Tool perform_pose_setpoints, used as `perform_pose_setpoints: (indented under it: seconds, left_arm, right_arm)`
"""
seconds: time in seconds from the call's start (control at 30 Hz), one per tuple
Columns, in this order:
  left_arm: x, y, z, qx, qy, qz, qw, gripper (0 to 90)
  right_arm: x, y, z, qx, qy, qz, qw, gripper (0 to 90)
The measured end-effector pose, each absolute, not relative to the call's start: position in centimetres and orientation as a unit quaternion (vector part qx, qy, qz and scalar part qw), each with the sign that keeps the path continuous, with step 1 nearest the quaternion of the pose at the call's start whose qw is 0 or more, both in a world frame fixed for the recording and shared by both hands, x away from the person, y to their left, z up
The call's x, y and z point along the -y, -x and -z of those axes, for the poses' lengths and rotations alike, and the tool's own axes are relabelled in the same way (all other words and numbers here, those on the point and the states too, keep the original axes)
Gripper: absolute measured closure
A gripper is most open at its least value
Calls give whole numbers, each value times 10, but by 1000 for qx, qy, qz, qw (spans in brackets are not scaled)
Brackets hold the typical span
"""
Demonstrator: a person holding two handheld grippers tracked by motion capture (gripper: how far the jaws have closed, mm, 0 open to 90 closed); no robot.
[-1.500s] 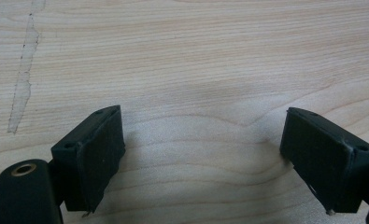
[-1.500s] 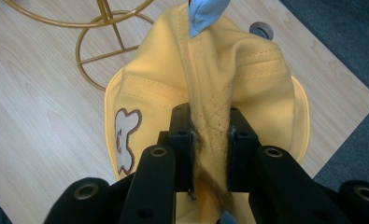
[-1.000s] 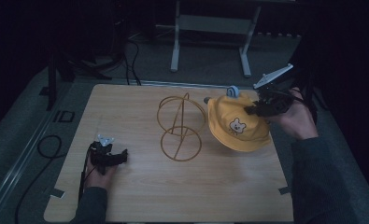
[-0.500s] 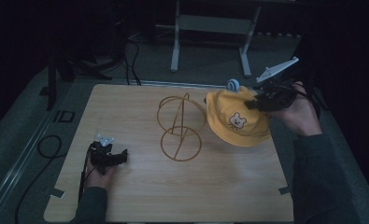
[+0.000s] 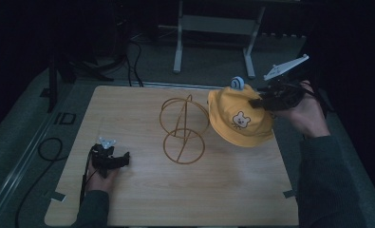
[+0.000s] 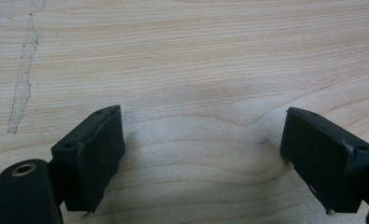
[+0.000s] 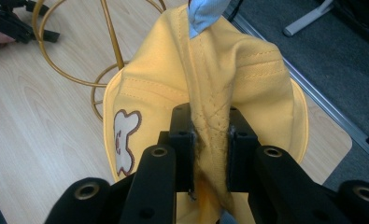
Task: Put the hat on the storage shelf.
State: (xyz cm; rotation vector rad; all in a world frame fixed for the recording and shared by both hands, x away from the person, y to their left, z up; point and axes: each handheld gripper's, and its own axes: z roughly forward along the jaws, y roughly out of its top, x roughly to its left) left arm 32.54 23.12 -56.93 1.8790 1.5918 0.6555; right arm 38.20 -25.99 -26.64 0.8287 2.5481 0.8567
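A yellow bucket hat [image 5: 239, 118] with a bear patch hangs tilted over the right side of the wooden table [image 5: 142, 194], lifted at its top. My right gripper [image 5: 262, 100] is shut on a pinched fold of the hat's crown [image 7: 210, 126], the fabric squeezed between both pads. A small blue tag [image 7: 203, 14] sticks out at the hat's top. A gold wire stand [image 5: 182, 128] made of hoops rises just left of the hat. My left gripper [image 5: 121, 159] rests on the table near the front left, open, with bare wood between its fingers [image 6: 95, 149].
The table's right edge [image 5: 289, 190] runs below the hat, with dark floor beyond. A white frame leg [image 5: 178, 42] stands on the floor behind the table. A black cable [image 5: 45, 152] loops off the left side.
The hat has risen and tilted up to the right with my right gripper. The left gripper has stayed put.
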Motion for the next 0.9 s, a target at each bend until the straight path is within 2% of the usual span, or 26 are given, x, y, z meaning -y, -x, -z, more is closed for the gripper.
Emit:
perform_pose_setpoints:
  seconds: [0.9]
  left_arm:
    - [-231, -325, 569, -597, -705, -246, 292, 136]
  right_arm:
    - [253, -382, 248, -886, -273, -336, 163, 771]
